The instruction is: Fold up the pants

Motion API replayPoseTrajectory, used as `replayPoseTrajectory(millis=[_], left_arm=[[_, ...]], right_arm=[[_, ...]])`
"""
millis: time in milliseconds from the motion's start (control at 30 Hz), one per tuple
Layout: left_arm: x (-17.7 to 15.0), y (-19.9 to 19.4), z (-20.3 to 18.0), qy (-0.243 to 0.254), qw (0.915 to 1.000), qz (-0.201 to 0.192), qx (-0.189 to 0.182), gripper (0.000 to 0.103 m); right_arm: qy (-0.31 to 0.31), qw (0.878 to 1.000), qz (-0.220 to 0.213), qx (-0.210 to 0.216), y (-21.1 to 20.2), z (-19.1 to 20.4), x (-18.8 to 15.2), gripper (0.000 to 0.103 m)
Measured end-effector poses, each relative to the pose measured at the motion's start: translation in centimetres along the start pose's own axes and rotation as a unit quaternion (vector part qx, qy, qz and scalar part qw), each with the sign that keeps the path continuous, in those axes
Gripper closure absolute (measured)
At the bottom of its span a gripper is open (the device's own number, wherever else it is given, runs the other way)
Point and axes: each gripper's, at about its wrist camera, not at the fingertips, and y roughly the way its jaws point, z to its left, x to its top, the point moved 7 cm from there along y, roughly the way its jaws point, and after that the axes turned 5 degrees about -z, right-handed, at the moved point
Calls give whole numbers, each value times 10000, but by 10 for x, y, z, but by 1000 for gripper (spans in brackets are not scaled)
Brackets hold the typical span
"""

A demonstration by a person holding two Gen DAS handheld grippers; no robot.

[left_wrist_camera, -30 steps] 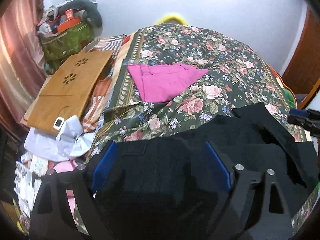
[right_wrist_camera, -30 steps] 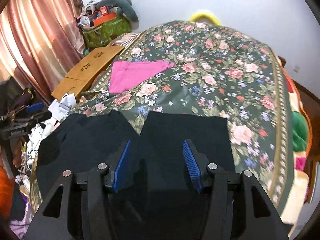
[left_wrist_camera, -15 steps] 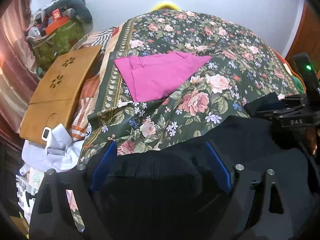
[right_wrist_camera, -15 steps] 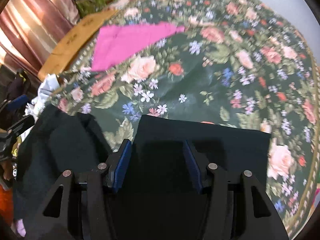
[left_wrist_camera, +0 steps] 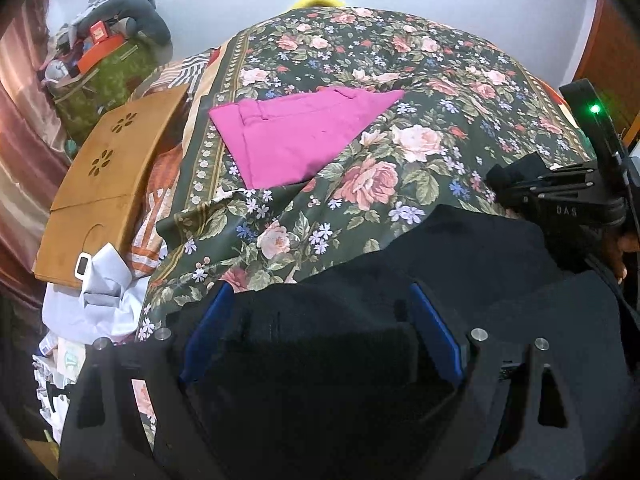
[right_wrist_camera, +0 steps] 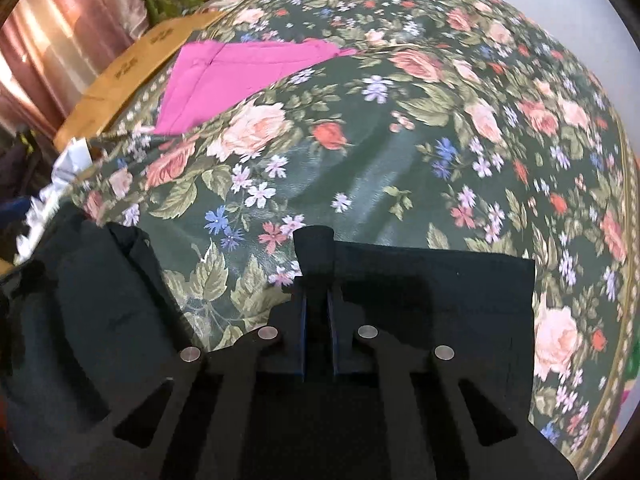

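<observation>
Black pants (left_wrist_camera: 472, 248) lie across the near side of a floral bedspread (left_wrist_camera: 400, 80). My left gripper (left_wrist_camera: 320, 296) hangs open just above their thicker left part, its blue pads wide apart and not pressing the cloth. One flat leg (right_wrist_camera: 440, 288) ends in a straight hem. My right gripper (right_wrist_camera: 317, 300) is closing tight on a pinch of that hem, and a small fold of black cloth stands up between its pads. In the left wrist view the right gripper (left_wrist_camera: 504, 184) sits at the right edge, with a hand behind it.
A folded pink garment (left_wrist_camera: 304, 136) lies farther back on the bed. Off the bed's left side are a wooden lap desk (left_wrist_camera: 108, 176), crumpled white cloth (left_wrist_camera: 100, 292) and a green bag (left_wrist_camera: 108, 76) piled with things. A wall stands behind the bed.
Both grippers have come down closer to the pants. The right gripper's jaws, half open before, have shut on the leg's hem. The left jaws stay wide.
</observation>
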Motion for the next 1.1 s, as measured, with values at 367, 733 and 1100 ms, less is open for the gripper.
replayPoseTrajectory(millis=[367,733,1100], left_arm=[[3,-37,-42,317,9991,-123,-255,14],[-9,-69,-130,891,9922,-52,-872,14],[-44,-78,-217,1534,9788,237,-1339,14]], right_arm=[[346,9901,-1347,-171,-139,-34,-12,96],[912,9672,-2311,-529,-264,-79,-71,96],[1579,9513,-2545,-731,-313,-122,-158,96]])
